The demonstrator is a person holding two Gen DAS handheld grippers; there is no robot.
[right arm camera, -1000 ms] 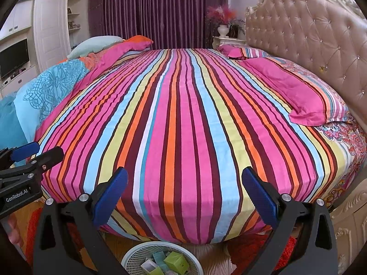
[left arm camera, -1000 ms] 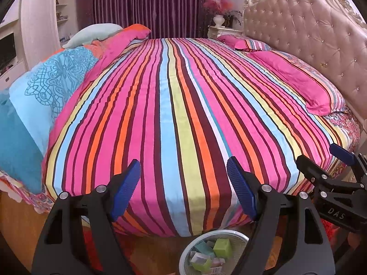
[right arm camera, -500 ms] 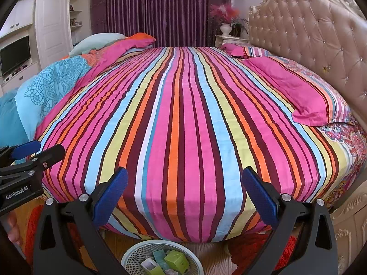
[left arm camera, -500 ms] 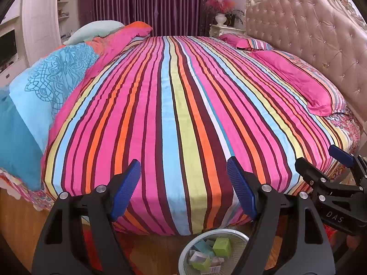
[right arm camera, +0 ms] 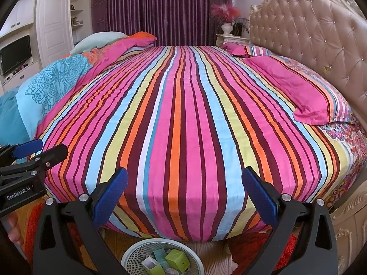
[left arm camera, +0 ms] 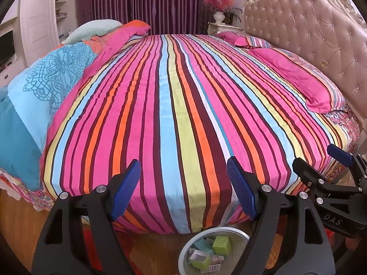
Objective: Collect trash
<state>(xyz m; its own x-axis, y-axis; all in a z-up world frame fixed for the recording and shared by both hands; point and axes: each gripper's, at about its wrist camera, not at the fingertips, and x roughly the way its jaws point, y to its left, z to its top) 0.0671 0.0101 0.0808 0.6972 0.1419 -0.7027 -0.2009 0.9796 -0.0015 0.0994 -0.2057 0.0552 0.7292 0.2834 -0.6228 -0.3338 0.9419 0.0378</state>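
Note:
A white mesh waste basket (left arm camera: 238, 232) stands on the floor at the near edge of the bed. It holds several small boxes, green (left arm camera: 221, 245) and teal. It also shows in the right wrist view (right arm camera: 137, 251) with a green box (right arm camera: 177, 258) inside. My left gripper (left arm camera: 183, 183) is open and empty, held above the basket and facing the bed. My right gripper (right arm camera: 184, 193) is open and empty, beside the left one. Each gripper shows at the edge of the other's view.
A round bed with a striped sheet (left arm camera: 179, 105) fills both views. Pink pillows (left arm camera: 296, 78) lie along the tufted headboard (left arm camera: 321, 34) on the right. A blue and pink duvet (left arm camera: 45, 84) is bunched on the left. A red rug (right arm camera: 282, 249) lies on the wooden floor.
Both views have tilted up slightly. The grippers stay open and empty. The basket and its boxes have not moved.

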